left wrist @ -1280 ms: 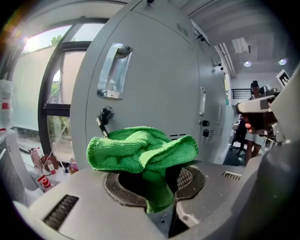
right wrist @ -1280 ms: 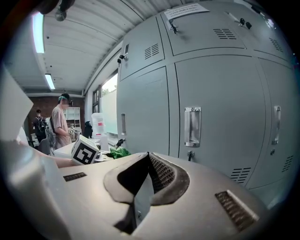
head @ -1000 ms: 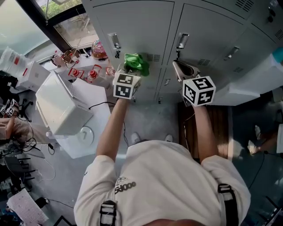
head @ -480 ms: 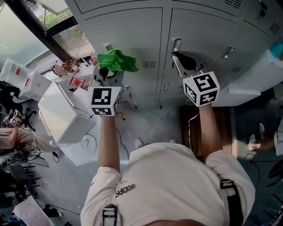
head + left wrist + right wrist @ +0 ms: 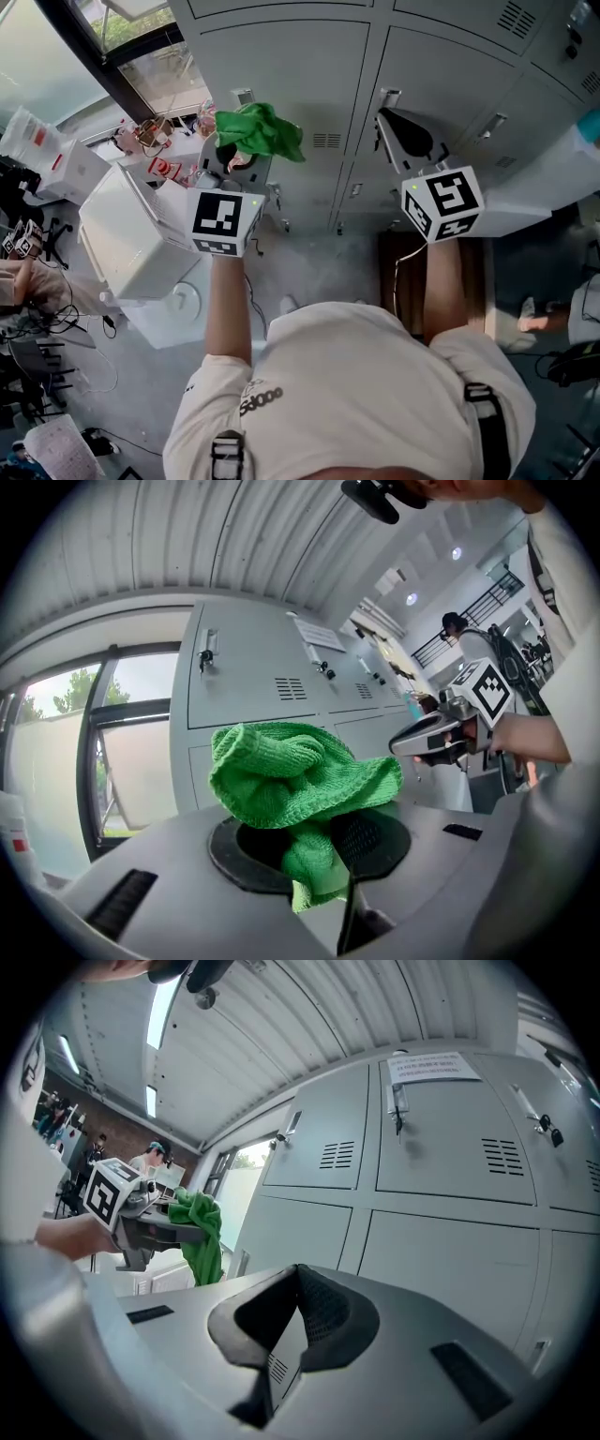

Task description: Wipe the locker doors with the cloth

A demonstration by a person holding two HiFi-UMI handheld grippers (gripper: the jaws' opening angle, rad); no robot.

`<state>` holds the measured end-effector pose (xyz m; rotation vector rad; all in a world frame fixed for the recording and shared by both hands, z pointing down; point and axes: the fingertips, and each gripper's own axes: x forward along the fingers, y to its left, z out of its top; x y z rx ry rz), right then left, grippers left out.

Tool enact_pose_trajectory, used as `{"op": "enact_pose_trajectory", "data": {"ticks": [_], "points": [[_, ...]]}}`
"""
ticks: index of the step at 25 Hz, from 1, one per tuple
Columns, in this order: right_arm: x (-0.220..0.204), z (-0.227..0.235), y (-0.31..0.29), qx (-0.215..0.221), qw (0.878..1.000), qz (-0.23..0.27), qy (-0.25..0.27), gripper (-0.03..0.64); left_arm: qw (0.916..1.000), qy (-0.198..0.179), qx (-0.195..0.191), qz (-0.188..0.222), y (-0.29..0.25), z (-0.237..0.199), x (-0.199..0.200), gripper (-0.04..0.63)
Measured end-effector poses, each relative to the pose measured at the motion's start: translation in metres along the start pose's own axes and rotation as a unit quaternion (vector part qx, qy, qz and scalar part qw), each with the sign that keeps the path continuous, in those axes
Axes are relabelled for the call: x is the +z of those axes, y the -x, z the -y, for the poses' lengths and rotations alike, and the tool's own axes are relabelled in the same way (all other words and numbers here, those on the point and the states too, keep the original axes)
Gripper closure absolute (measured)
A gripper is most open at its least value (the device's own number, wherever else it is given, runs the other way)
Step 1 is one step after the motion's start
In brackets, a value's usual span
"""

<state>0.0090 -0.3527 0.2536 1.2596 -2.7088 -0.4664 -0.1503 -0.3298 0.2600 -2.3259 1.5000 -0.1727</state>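
Green cloth (image 5: 258,131) before locker door (image 5: 300,66)

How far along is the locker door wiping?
Done: the cloth is clamped in the left gripper. In hand: it is held up at the locker doors; contact is unclear. Left: the wiping itself, no wiped patch shows. The right gripper is shut, empty.

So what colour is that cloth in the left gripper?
Bright green cloth, clearest in the left gripper view.
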Motion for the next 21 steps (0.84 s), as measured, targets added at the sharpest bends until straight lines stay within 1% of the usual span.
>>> {"op": "enact_pose_trajectory", "data": {"ticks": [13,21], "points": [[-0.013,-0.007,-0.006,0.003,1.000,-0.018,0.002,0.607,1.0000,0.007,-0.005,0.004,-0.003,-0.002,-0.002,0.480],[-0.014,-0.014,-0.006,0.013,1.000,-0.014,-0.001,0.607,0.9999,-0.009,-0.008,-0.001,-0.002,0.002,-0.003,0.480]]}}
